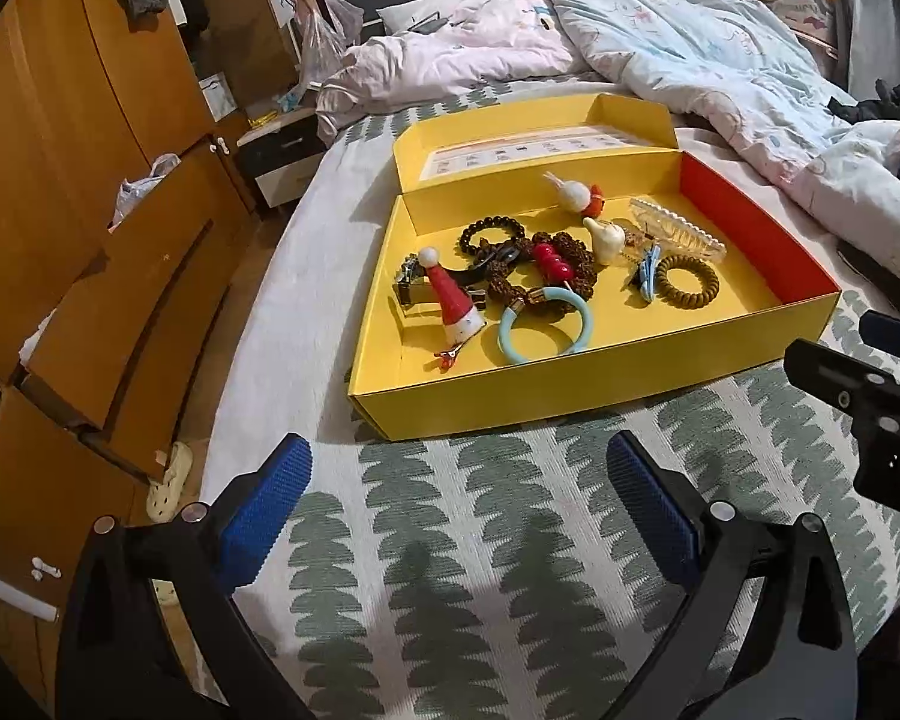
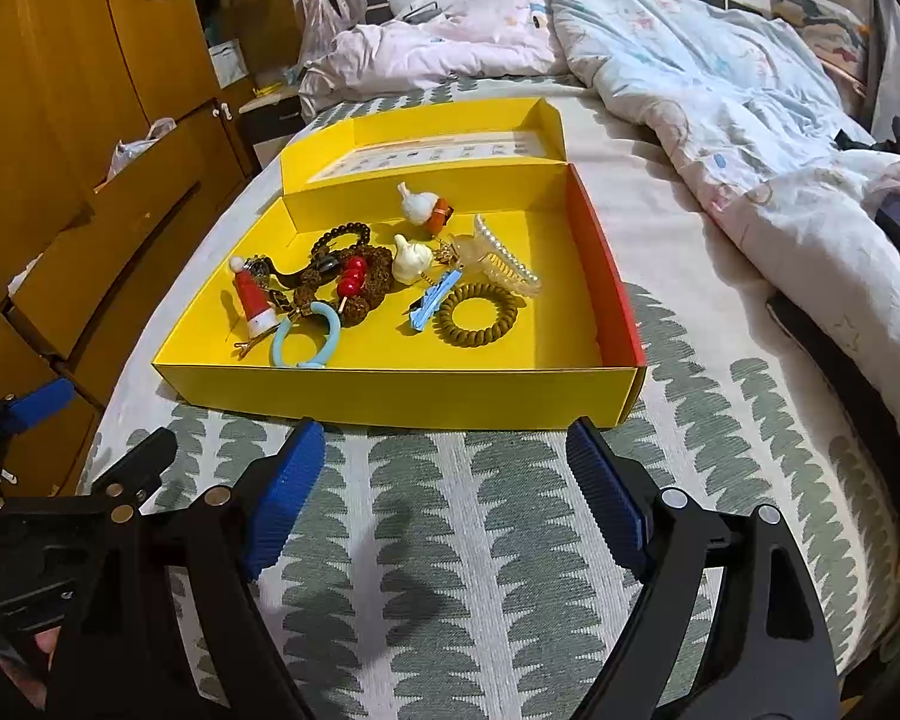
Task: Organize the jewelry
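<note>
An open yellow box (image 1: 570, 387) (image 2: 390, 399) lies on the bed, its lid folded back behind it. Inside are a red Santa-hat clip (image 1: 453, 303) (image 2: 254, 299), a light-blue bangle (image 1: 543, 330) (image 2: 306, 342), dark bead bracelets (image 1: 489, 237) (image 2: 342, 240), a red bead stick (image 1: 552, 261) (image 2: 353, 276), two white garlic-shaped charms (image 1: 606, 240) (image 2: 411, 261), a brown coil hair tie (image 1: 687, 282) (image 2: 477, 315), a blue hair clip (image 1: 648, 270) (image 2: 429, 303) and a pearl claw clip (image 1: 678, 228) (image 2: 507, 261). My left gripper (image 1: 459, 501) and right gripper (image 2: 447, 489) both hover open and empty over the bedspread in front of the box.
A crumpled duvet (image 1: 720, 60) (image 2: 720, 90) and pillows fill the far and right side of the bed. Orange wooden wardrobes and drawers (image 1: 90, 180) (image 2: 90, 120) stand along the left. The bed's left edge drops to the floor, where a slipper (image 1: 171, 480) lies.
</note>
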`<state>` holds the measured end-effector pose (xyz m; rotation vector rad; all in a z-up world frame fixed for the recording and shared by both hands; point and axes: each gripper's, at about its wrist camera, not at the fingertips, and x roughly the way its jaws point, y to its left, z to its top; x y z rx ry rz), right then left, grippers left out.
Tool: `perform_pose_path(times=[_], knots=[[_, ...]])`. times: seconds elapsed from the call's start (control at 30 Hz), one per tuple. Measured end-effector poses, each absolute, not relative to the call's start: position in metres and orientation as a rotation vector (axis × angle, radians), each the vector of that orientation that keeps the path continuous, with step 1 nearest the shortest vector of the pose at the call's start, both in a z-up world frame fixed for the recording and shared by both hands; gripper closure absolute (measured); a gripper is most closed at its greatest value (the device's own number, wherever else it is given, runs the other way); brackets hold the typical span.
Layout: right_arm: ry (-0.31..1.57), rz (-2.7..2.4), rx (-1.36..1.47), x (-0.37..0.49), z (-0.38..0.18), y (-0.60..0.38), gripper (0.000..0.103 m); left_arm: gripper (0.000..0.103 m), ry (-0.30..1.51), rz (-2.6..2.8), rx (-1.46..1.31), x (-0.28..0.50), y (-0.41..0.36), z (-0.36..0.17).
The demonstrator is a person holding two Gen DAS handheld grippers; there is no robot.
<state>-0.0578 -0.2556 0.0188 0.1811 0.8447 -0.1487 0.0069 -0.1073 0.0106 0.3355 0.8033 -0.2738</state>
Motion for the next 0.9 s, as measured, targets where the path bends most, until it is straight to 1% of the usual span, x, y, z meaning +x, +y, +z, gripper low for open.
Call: perform_pose_path(times=[0.33, 0.53, 0.9], knots=[[0.839, -0.157, 0.194, -0.06, 0.02, -0.258, 0.018, 0.006, 0.785, -0.28, 0.275, 0.008, -0.102, 0.012], [0.844, -0.175, 0.198, -0.057, 0.015, -0.26, 0.017, 0.006, 0.768, -0.242, 0.325, 0.008, -0.104, 0.009], [0.856, -0.153, 0.166, -0.057, 0.01, -0.247, 0.017, 0.006, 0.779, -0.252, 0.237, 0.014, -0.092, 0.013]])
